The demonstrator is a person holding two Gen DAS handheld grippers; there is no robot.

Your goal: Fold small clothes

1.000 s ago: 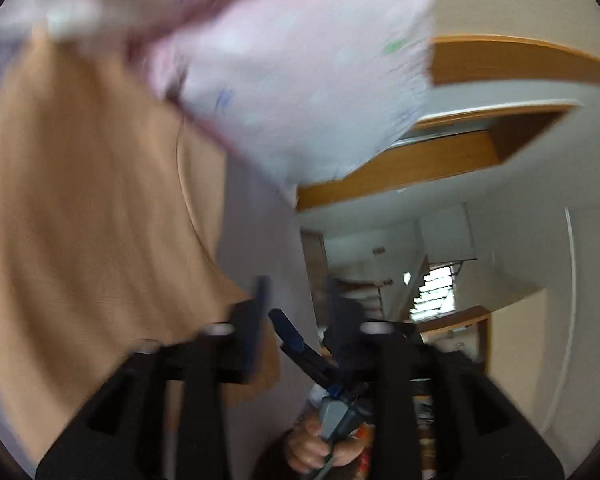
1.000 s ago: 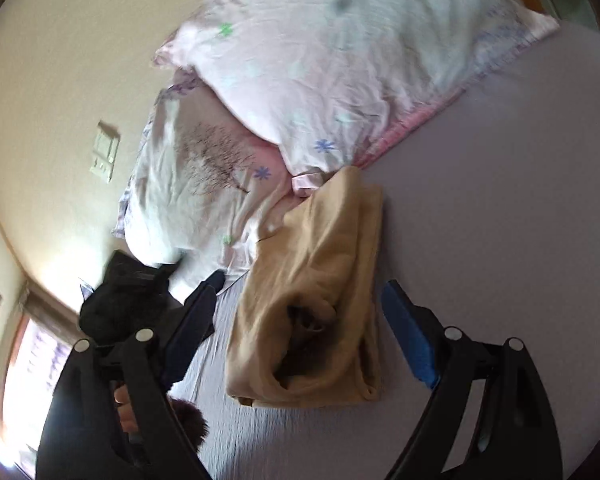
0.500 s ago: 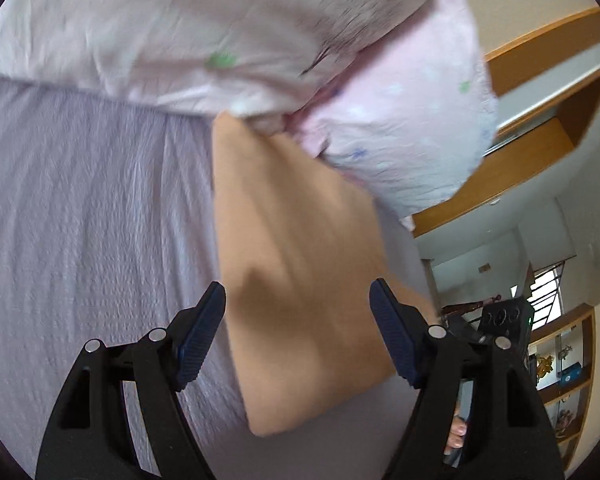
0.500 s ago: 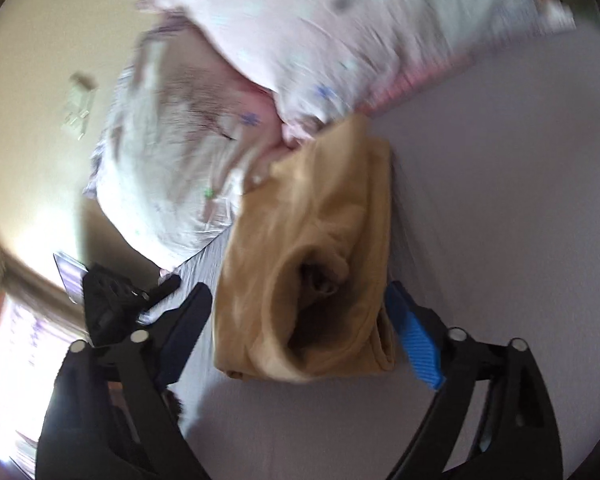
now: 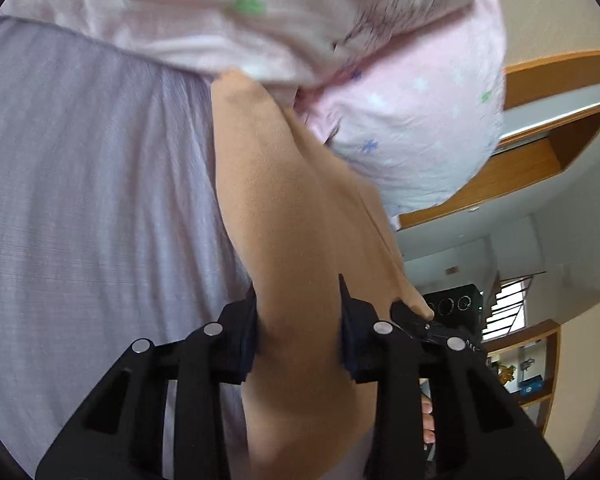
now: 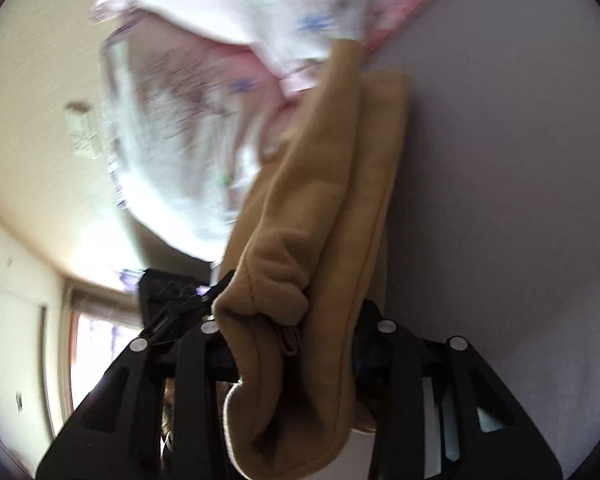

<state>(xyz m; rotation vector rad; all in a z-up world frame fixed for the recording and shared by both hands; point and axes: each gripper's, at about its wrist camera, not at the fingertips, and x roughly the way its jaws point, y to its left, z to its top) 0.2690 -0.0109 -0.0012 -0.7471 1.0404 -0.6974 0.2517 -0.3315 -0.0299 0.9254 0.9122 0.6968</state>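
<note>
A tan fleece garment lies folded on the lilac bed sheet, its far end touching the pink pillows. My left gripper is shut on the near end of the garment, the cloth bunched between both jaws. In the right wrist view the same tan garment shows thick folded layers, and my right gripper is shut on its near end. The other gripper's black body shows to the left, beyond the cloth.
Two pink and white flowered pillows lie against the cream wall at the head of the bed. A wooden door frame and a shelf unit stand beyond the bed. The lilac sheet stretches right.
Both grippers were open around the garment half a second ago. They have moved forward onto its near end and closed on it.
</note>
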